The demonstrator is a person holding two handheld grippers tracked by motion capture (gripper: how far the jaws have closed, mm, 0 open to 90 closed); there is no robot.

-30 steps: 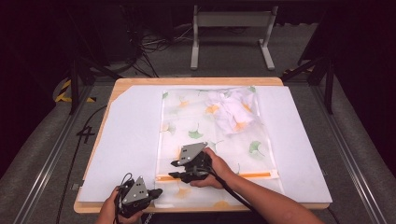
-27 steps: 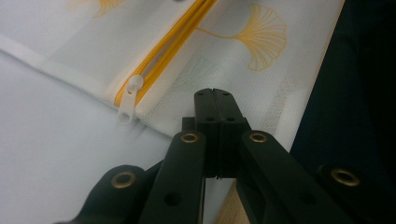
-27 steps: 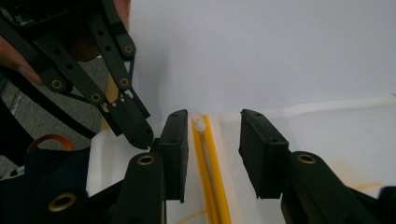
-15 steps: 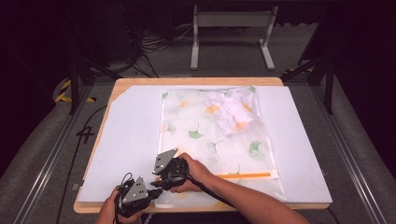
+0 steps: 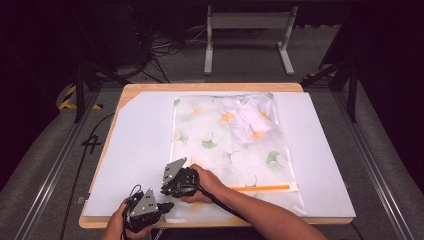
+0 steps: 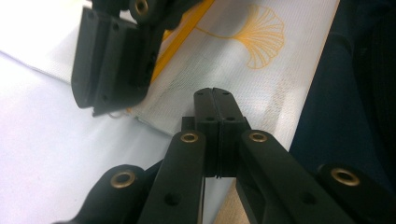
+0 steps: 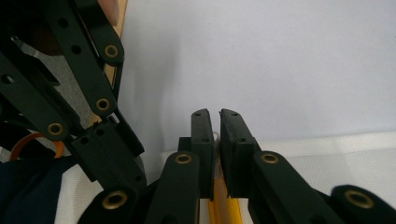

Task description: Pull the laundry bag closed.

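My right tongs [image 5: 170, 186] sit at the near left corner of the mesh bag [image 5: 225, 150], which lies flat on the white sheet [image 5: 135, 145] covering the bench [image 5: 210, 87]. Their jaws stand almost together over the left end of the orange zipper [image 5: 262, 188]; a small pale loop, probably the zipper pull, shows in the narrow gap, but I cannot tell whether it is actually pinched. The zipper's long axis runs left to right along the bag's near edge, stretching away to the right of those tongs. My left tongs [image 6: 215, 122] are closed on nothing, just near and left of the right ones, at the bench's near edge. A bundle of white cloth [image 5: 248, 118] lies inside the bag at its far right. The pull is mostly hidden by the jaws.
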